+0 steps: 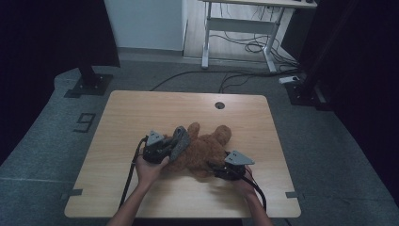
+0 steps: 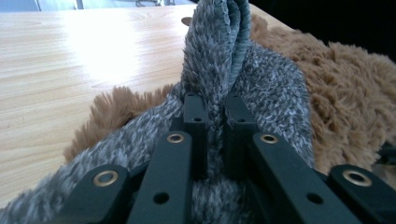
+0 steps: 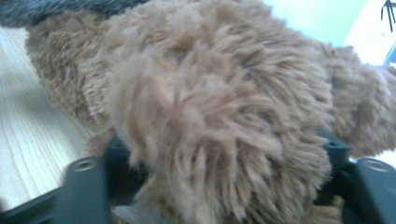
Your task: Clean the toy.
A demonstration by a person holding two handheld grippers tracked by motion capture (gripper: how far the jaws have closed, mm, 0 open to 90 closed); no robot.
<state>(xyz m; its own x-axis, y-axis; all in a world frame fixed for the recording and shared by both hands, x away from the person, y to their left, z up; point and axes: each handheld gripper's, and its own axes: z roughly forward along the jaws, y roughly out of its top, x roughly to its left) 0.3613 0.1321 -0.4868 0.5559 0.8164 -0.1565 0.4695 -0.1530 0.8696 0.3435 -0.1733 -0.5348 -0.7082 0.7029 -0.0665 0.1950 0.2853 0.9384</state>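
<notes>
A brown plush bear (image 1: pixel 207 148) lies on the wooden table (image 1: pixel 141 113), a little right of its middle. A grey fuzzy sock (image 1: pixel 180 140) is draped over the bear's left end. My left gripper (image 1: pixel 165 147) is shut on a raised fold of that sock (image 2: pixel 219 60), with the jaws (image 2: pixel 216 126) nearly together and brown fur (image 2: pixel 345 93) behind them. My right gripper (image 1: pixel 217 167) is at the bear's near right side. Its jaws stand wide apart on either side of a furry limb (image 3: pixel 210 102), and the fur hides the fingertips (image 3: pixel 215 168).
A round cable hole (image 1: pixel 219 105) sits near the table's far edge. Beyond the table are a white desk frame (image 1: pixel 240 28), loose cables (image 1: pixel 254 47) on the floor and two black stand bases (image 1: pixel 89 84) (image 1: pixel 306 92). A taped 9 (image 1: pixel 84 122) marks the floor on the left.
</notes>
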